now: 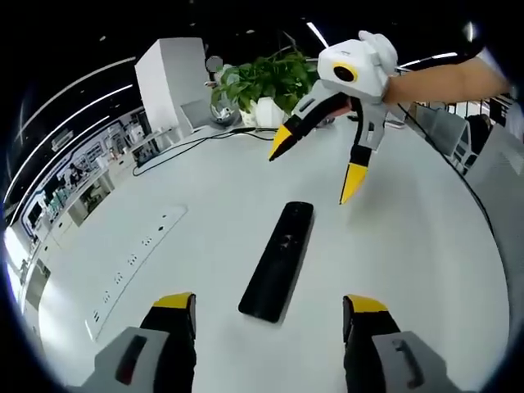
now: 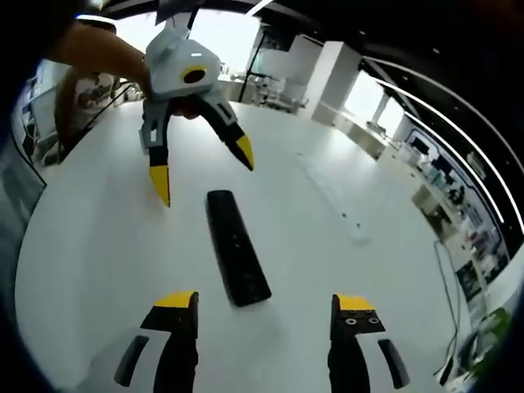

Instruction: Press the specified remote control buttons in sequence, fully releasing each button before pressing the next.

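Left claw (image 1: 270, 315): jaws spread wide, holding nothing, hovering at the near end of the remote control (image 1: 278, 260). Right claw (image 2: 264, 315): jaws equally wide, empty, positioned at the opposite end of the remote control, facing the left claw. The remote control lies flat on the white table (image 1: 409, 246), clear of all jaws. A potted plant (image 1: 266, 86) stands at the far table edge.

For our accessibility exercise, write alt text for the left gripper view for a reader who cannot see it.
A black remote control lies on a white table, between the open left gripper below and the open right gripper, which hovers above its far end. A potted plant stands behind.
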The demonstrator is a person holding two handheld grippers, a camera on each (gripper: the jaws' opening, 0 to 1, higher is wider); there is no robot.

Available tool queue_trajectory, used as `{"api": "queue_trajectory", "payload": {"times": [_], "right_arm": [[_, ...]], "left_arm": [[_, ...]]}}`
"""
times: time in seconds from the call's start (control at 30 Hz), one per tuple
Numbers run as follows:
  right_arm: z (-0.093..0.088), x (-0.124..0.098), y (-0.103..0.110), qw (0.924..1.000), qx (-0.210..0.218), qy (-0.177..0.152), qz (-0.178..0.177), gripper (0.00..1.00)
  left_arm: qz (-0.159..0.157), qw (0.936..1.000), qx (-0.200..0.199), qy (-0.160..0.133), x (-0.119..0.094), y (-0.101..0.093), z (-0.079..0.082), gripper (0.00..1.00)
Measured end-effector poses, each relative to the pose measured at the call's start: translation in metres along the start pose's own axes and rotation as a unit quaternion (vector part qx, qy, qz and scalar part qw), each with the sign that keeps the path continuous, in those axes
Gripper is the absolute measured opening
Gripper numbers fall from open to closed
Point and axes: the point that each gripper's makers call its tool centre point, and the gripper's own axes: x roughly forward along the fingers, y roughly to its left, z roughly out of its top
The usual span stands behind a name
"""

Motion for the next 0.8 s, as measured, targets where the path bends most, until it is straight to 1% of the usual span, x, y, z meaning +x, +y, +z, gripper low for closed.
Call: {"api": "queue_trajectory", "payload": {"times": [0.07, 0.13, 0.2, 0.23, 0.33, 0.37, 0.43, 0.53, 0.6, 0.67, 0.7, 0.73, 0.8], "right_arm": [[-0.002, 0.008, -0.002, 0.9999, 0.002, 0.004, 0.012, 0.61], [-0.002, 0.011, 0.005, 0.9995, 0.0, 0.006, 0.031, 0.61], [-0.004, 0.015, 0.009, 0.999, -0.018, 0.016, 0.039, 0.59], [-0.004, 0.017, 0.01, 0.9987, -0.02, 0.016, 0.044, 0.58], [-0.006, 0.022, 0.01, 0.9981, -0.021, 0.019, 0.054, 0.53], [-0.006, 0.024, 0.01, 0.9979, -0.023, 0.019, 0.058, 0.52], [-0.004, 0.025, 0.009, 0.9978, -0.023, 0.017, 0.06, 0.52], [-0.001, 0.027, 0.012, 0.997, -0.019, 0.015, 0.074, 0.52], [-0.001, 0.031, 0.013, 0.9961, -0.031, 0.02, 0.081, 0.5], [-0.003, 0.034, 0.014, 0.9953, -0.03, 0.027, 0.088, 0.48], [-0.004, 0.035, 0.014, 0.995, -0.033, 0.029, 0.09, 0.45], [-0.002, 0.035, 0.014, 0.9949, -0.031, 0.021, 0.093, 0.43], [-0.002, 0.035, 0.013, 0.9948, -0.026, 0.023, 0.096, 0.42]], "left_arm": [[-0.003, 0.9999, 0.01, 0.005, 0.002, 0.001, -0.001, 0.72], [-0.003, 0.9999, 0.011, 0.005, 0.004, 0.004, 0.0, 0.7], [-0.008, 1.0, 0.004, 0.002, 0.006, 0.005, 0.002, 0.7], [-0.008, 0.9999, 0.005, 0.004, 0.008, 0.006, 0.002, 0.68], [-0.022, 0.9996, 0.009, 0.015, 0.012, 0.003, -0.003, 0.6], [-0.027, 0.9993, 0.013, 0.022, 0.014, 0.003, -0.006, 0.58], [-0.028, 0.999, 0.023, 0.026, 0.016, 0.001, -0.007, 0.56], [-0.032, 0.9991, 0.015, 0.024, 0.019, 0.003, -0.01, 0.55], [-0.037, 0.999, 0.012, 0.023, 0.019, 0.001, -0.009, 0.55], [-0.039, 0.9989, 0.012, 0.022, 0.021, -0.001, -0.006, 0.55], [-0.042, 0.9988, 0.009, 0.024, 0.021, -0.001, -0.006, 0.53], [-0.046, 0.9986, 0.008, 0.025, 0.022, -0.002, -0.006, 0.51], [-0.051, 0.9983, 0.008, 0.025, 0.022, 0.0, -0.008, 0.46]]}}
